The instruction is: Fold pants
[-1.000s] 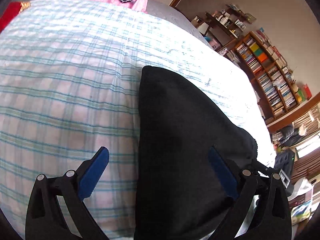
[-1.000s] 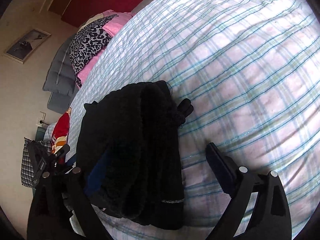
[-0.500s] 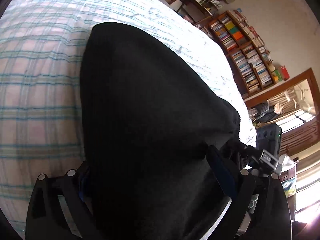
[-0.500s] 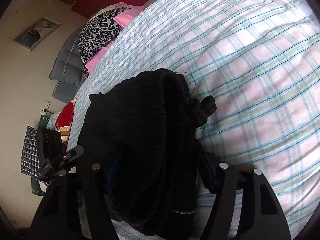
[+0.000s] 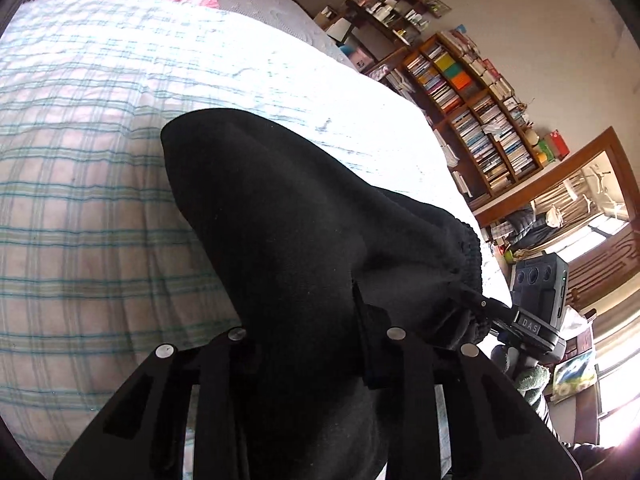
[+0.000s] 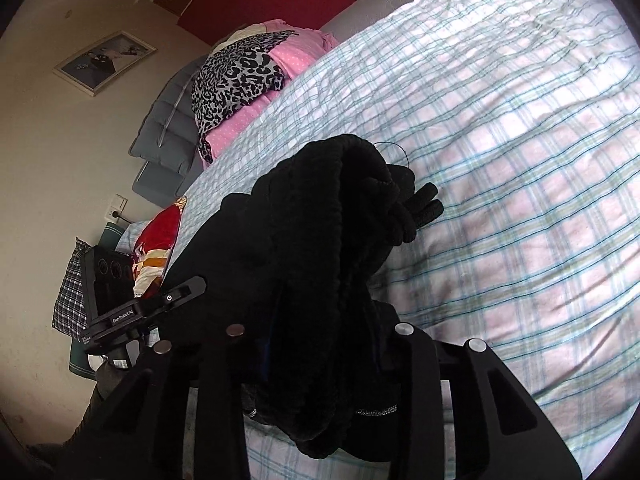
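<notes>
The black pants (image 5: 288,232) lie folded on the plaid bed (image 5: 80,200) and are lifted at the near edge. My left gripper (image 5: 308,340) is shut on the near fold of the pants; the cloth hides its fingertips. In the right wrist view the pants (image 6: 320,248) bunch up with the ribbed waistband and drawstring (image 6: 416,208) at the far end. My right gripper (image 6: 320,344) is shut on this waistband end of the pants. Each gripper shows in the other's view, the right gripper (image 5: 532,320) and the left gripper (image 6: 136,312).
A pink and leopard-print pile (image 6: 248,76) lies at the head of the bed. A bookshelf (image 5: 472,108) stands along the wall beyond the bed's far side. A red patterned cushion (image 6: 156,248) and a checked bag (image 6: 70,300) sit by the wall.
Both grippers were open around the pants' edges a second ago. They have closed on the cloth and raised it off the bed.
</notes>
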Demonstrator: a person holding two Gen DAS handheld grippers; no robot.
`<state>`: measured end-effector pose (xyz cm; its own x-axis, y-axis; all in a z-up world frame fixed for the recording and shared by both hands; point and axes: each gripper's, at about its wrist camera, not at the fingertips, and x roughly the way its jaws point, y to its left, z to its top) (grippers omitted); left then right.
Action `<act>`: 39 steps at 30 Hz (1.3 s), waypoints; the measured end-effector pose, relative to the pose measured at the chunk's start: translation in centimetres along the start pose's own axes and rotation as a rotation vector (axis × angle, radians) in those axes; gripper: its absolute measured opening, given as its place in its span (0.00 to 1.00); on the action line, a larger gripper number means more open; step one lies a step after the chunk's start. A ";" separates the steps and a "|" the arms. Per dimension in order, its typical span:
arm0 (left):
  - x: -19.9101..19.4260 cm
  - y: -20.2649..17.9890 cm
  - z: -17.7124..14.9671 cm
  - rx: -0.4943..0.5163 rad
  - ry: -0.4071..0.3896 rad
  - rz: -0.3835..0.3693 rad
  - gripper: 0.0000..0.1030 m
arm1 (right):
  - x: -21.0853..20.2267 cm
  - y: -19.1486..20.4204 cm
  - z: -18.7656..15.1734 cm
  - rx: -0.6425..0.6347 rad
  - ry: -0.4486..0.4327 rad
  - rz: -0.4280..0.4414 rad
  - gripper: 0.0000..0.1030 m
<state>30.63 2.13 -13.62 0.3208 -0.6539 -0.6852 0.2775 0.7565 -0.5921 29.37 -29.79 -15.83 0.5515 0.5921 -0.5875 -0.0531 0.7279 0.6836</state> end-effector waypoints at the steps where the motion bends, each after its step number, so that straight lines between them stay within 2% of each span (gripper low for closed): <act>1: -0.1 -0.7 0.0 0.008 -0.004 -0.006 0.28 | -0.8 0.2 0.0 -0.006 -0.011 0.002 0.33; 8: -2.3 -3.7 -1.8 0.046 -0.047 -0.032 0.28 | -4.5 1.9 -0.9 -0.043 -0.054 0.017 0.33; 16: -5.5 -4.3 -3.7 0.044 -0.072 -0.027 0.28 | -6.1 4.4 -3.2 -0.081 -0.028 0.030 0.33; 23: -6.5 -5.4 -5.6 0.070 -0.066 -0.048 0.28 | -9.3 4.5 -5.7 -0.082 -0.053 0.009 0.33; 30: -4.1 -8.9 -5.5 0.110 -0.036 -0.084 0.28 | -13.9 1.8 -7.1 -0.055 -0.103 -0.032 0.33; 39: 2.3 -15.9 -4.6 0.195 0.033 -0.142 0.28 | -20.7 -4.3 -7.4 0.025 -0.205 -0.104 0.33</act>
<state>22.82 -11.42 -7.70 0.2370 -0.7512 -0.6160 0.4888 0.6402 -0.5927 12.01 -42.57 -9.79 0.7104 0.4298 -0.5574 0.0320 0.7713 0.6357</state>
